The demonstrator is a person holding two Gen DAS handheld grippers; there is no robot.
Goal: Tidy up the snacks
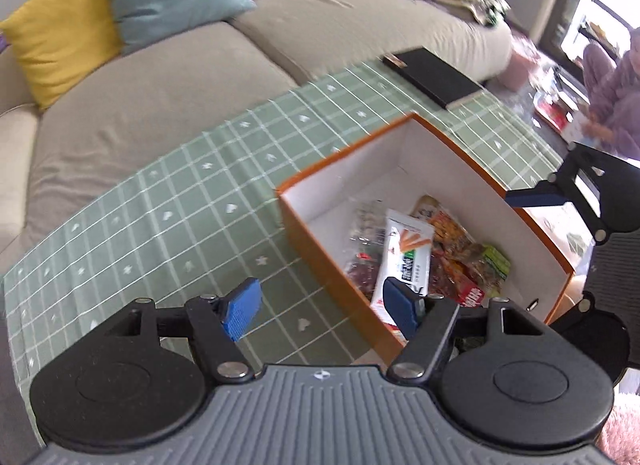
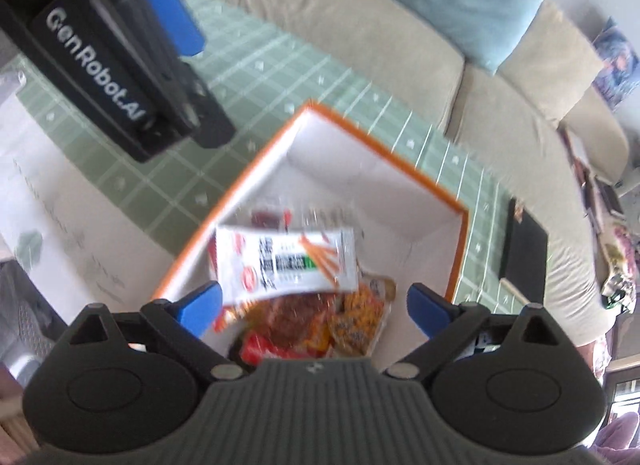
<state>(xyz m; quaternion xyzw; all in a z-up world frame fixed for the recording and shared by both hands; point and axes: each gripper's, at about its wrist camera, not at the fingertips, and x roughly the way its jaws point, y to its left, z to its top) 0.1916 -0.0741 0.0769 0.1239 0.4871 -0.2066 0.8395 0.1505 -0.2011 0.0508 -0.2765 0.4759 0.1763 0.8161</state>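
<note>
The left gripper is seen at the bottom of its own view with its jaws spread wide and nothing between them, poised over the near edge of the orange box. The right gripper is likewise wide apart and empty at the bottom of its view, above the same box. A white snack packet printed with orange sticks is seen at the centre of the right view, lying on top of the other snacks heaped in the lower part of the box; no pad is pressed on it. The box is set on a desk covered by a green checked cloth, with a black book lying at the upper right of the left view. The step in hand is judged to be the release of a packet into the box. A further loose snack would next have to be located, as none is visible outside the box.
</note>
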